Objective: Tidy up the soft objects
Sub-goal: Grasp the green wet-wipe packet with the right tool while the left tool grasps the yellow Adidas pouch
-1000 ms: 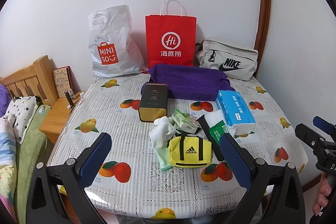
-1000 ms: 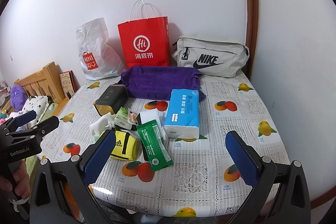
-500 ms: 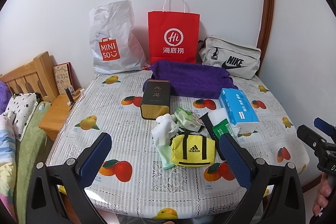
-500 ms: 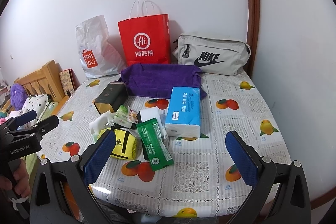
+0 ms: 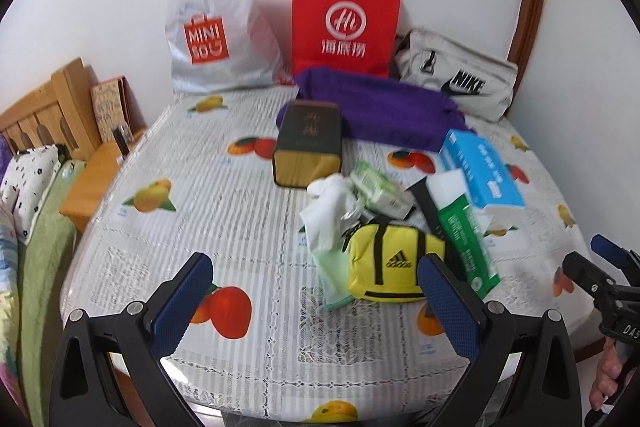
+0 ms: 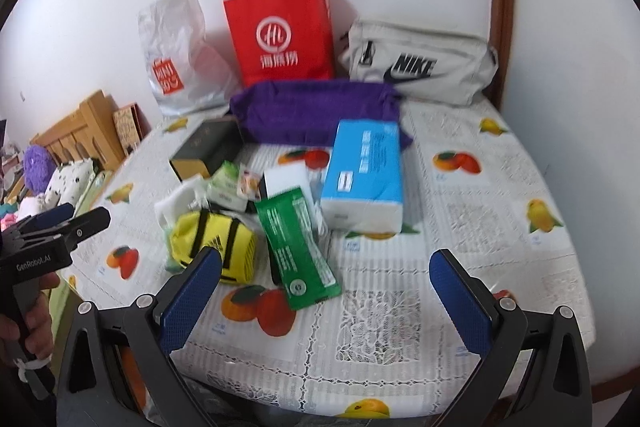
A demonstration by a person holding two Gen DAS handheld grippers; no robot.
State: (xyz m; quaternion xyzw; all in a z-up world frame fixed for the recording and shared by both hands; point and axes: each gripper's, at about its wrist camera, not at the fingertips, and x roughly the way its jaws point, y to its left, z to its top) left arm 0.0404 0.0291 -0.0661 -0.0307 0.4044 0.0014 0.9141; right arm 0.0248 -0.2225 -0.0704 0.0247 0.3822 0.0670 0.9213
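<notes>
A pile of soft items lies mid-table: a yellow Adidas pouch (image 5: 394, 261) (image 6: 214, 241), white and pale green cloths (image 5: 330, 215), a green wipes pack (image 6: 296, 247) (image 5: 466, 243), a blue tissue pack (image 6: 364, 173) (image 5: 480, 171), small green tissue packets (image 5: 380, 189) and a purple towel (image 5: 380, 107) (image 6: 316, 111). My left gripper (image 5: 316, 301) is open and empty, just short of the pouch. My right gripper (image 6: 326, 301) is open and empty, near the wipes pack.
At the back wall stand a white Miniso bag (image 5: 218, 23), a red paper bag (image 5: 346, 23) and a grey Nike bag (image 5: 456, 79). A dark tea box (image 5: 308, 145) lies by the towel. A wooden bed and nightstand (image 5: 92, 179) are at the left.
Both grippers have moved forward and lower toward the pile; the objects look larger. Nothing on the table has moved and both grippers stay open.
</notes>
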